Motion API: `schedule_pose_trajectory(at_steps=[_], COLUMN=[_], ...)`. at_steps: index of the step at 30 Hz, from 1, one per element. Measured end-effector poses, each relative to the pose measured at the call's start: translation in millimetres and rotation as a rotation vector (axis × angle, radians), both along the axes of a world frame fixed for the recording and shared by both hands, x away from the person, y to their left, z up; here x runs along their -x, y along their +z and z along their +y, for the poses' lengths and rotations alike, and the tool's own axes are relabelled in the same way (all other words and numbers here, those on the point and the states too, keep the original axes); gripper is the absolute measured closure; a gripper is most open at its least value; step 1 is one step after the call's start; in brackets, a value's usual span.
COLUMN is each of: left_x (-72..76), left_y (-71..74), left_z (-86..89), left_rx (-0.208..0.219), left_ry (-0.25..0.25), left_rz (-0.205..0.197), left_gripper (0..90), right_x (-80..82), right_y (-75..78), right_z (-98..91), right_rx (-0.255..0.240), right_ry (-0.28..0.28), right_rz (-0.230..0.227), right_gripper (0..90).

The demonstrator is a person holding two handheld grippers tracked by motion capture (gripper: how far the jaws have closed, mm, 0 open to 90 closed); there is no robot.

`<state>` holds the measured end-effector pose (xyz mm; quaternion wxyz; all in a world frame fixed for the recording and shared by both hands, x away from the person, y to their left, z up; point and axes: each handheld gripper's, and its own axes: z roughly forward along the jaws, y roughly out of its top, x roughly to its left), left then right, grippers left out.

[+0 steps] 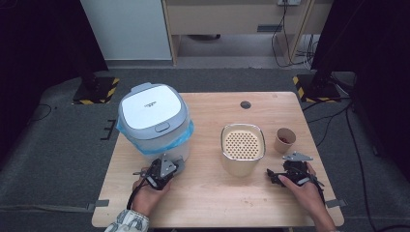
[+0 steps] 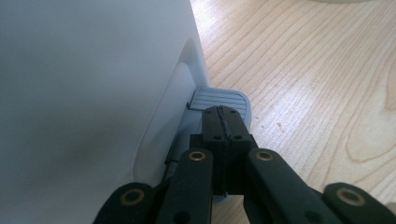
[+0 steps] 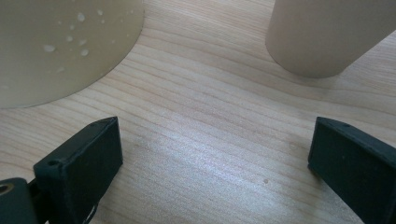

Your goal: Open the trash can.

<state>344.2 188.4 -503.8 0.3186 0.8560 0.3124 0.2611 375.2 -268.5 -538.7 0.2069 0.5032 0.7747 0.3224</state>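
Grey ribbed plastic pedal [image 2: 219, 99] at the foot of the white lidded bin [image 1: 153, 121] is what my left gripper [image 2: 223, 116] rests its tips on, jaws pressed together with nothing between them. My right gripper [image 3: 212, 154] stands wide apart, near the cream perforated container [image 1: 242, 147]. If I push off-centre, the tips may slide off the pedal and shove the bin

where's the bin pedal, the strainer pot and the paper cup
bin pedal [image 2: 219, 99], left gripper view, on its ribbed grey top
strainer pot [image 1: 243, 143], high view, on its perforated insert
paper cup [image 1: 285, 141], high view, on its front wall
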Motion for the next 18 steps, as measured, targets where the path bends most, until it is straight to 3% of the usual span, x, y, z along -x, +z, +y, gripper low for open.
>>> schedule_pose_trajectory(at_steps=[3,6,8,18], left_x=[0.2,-0.6,0.6,0.3], left_y=[-0.5,-1.2,-1.8,-3.5], left_z=[-1.8,-1.1,-3.1,-2.8], left_rx=[-0.018,-0.005,-0.029,-0.017], left_ry=[-0.003,0.003,0.000,0.011], left_rz=[-0.003,0.011,-0.001,0.009], left_gripper=[89.6,89.7,89.8,89.8], right_x=[0.1,0.3,0.4,0.9], right_y=[0.0,0.0,0.0,-0.1], right_z=[0.0,-0.1,-0.2,-0.2], right_rx=[0.000,0.000,0.001,-0.001], right_ry=[-0.001,-0.001,-0.001,-0.003], right_rz=[0.000,0.000,-0.001,-0.002], right_gripper=[3.3,3.3,3.3,3.3])
